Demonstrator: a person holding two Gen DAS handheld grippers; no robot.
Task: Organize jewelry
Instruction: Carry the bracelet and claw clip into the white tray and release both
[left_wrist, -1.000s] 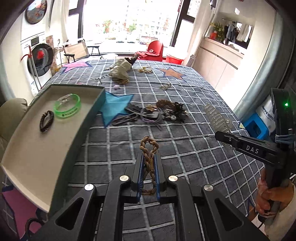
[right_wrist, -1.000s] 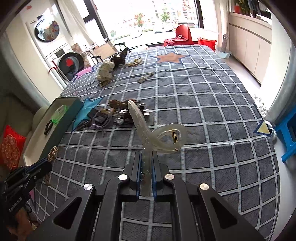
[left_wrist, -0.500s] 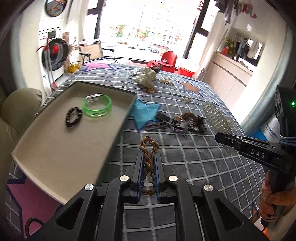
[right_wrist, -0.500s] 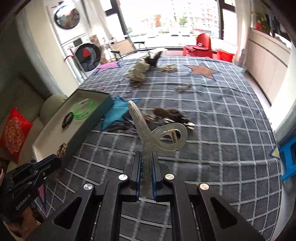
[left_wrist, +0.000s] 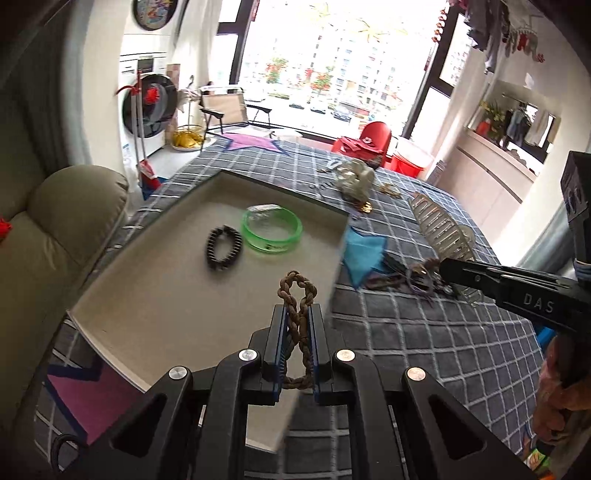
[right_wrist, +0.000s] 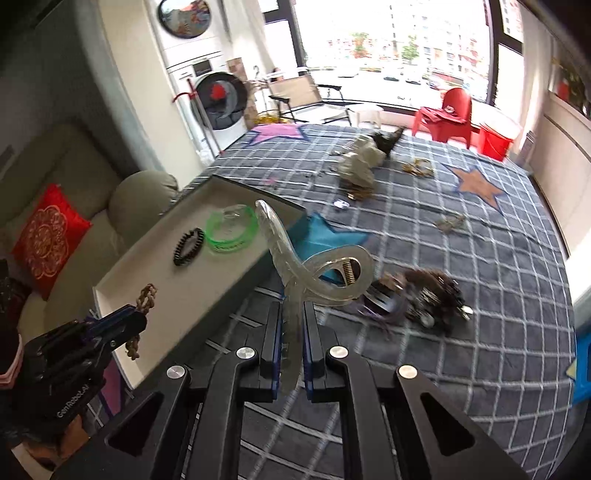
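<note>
The left gripper (left_wrist: 297, 325) is a matte black plastic tool with two flat parallel fingers (left_wrist: 277, 339), each lined on its inner face with a blue pad. Behind the fingers, four angular black linkage arms fan outward, each pinned by a round silver screw. Triangular cut-outs pierce the outer arms. A thin black cable loops at the far left of the body.

The right gripper (right_wrist: 291, 343) has the same build: black fingers (right_wrist: 272, 347), blue inner pads, four silver screws. Seen from the other camera, its side carries white letters reading "DAS". The left tool's side reads "GenRobot.AI". Bare skin of the right hand (left_wrist: 557, 398) shows below the handle.
</note>
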